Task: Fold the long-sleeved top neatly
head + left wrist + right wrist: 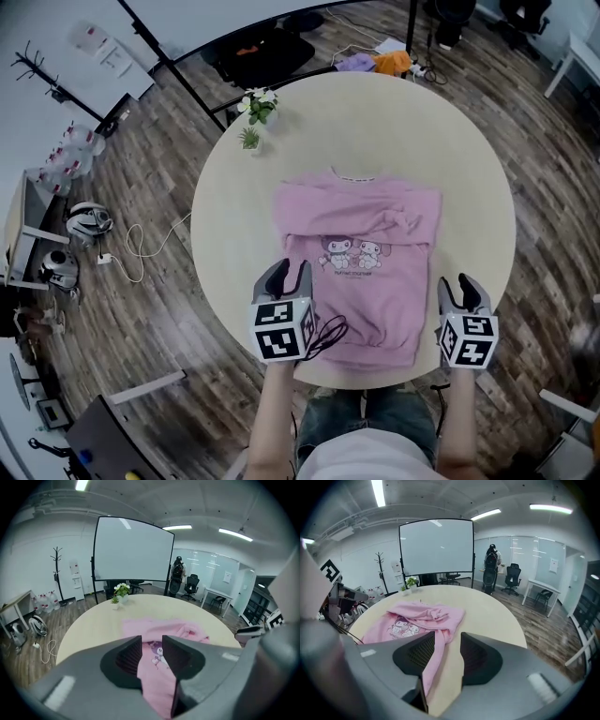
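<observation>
The pink long-sleeved top (361, 272) is lying flat and face up on the round beige table (469, 178), with its collar pointing to 12 o'clock and its hem reaching toward the table's 6 o'clock edge. Both sleeves are lying folded in across the chest. They are bunching there in a crumpled ridge, so the cuffs are hard to make out. A cartoon print is showing below that ridge, and the small lettering under it is too fine to read.

The left gripper (286, 270) is hovering over the top's 8 o'clock edge. Its jaws are standing apart, with pink cloth showing through the gap and nothing pinched. Its marker cube is hiding the hem's near left corner, and a black cable (330, 332) is looping over the cloth beside it.

The right gripper (463, 285) is hanging at about 4 o'clock, just beside the top's right edge and over bare table. Its jaws are likewise spread, and its own view is showing only the garment's edge and tabletop beyond them.

A small potted plant (255, 111) is standing at 11 o'clock.
</observation>
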